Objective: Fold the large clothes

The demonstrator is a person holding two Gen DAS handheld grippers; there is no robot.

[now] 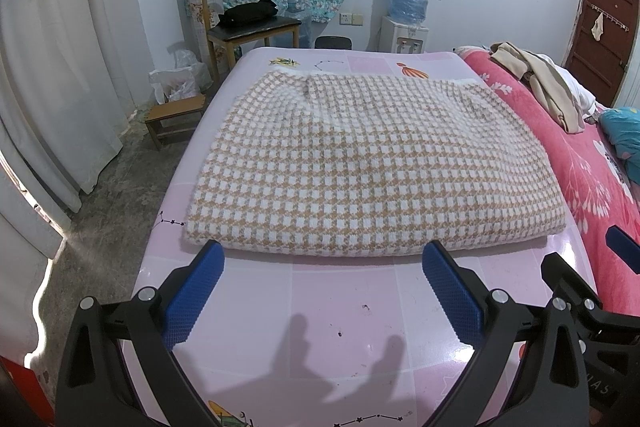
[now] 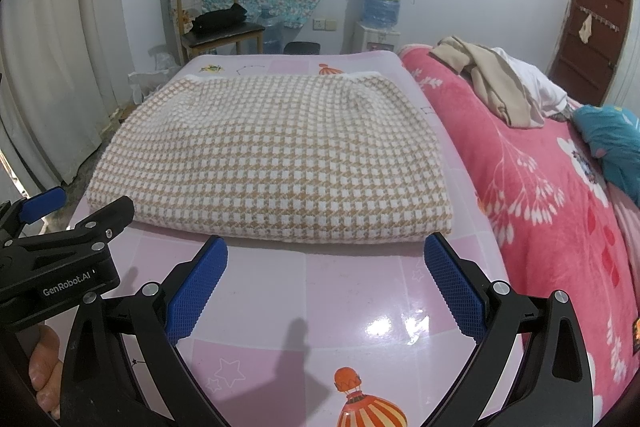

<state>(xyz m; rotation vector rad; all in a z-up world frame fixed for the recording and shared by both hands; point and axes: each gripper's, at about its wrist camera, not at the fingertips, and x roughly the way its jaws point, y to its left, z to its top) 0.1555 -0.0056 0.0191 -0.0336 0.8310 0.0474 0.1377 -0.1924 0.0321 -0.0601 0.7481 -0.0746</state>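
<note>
The folded houndstooth sweater [image 1: 372, 163] was laid square on the pink table [image 1: 352, 323], while the left gripper [image 1: 320, 291] and right gripper [image 2: 324, 287] were held empty, jaws apart, near its near edge, presumably for another fold.

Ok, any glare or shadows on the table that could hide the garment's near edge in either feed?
Left wrist view: no glare near the folded houndstooth garment; claw shadows fall on the pink table, short of its edge. Right wrist view: bright glare patches on the table near the right claw, below the garment; edge still readable. Both views bend strongly at the borders.
</note>
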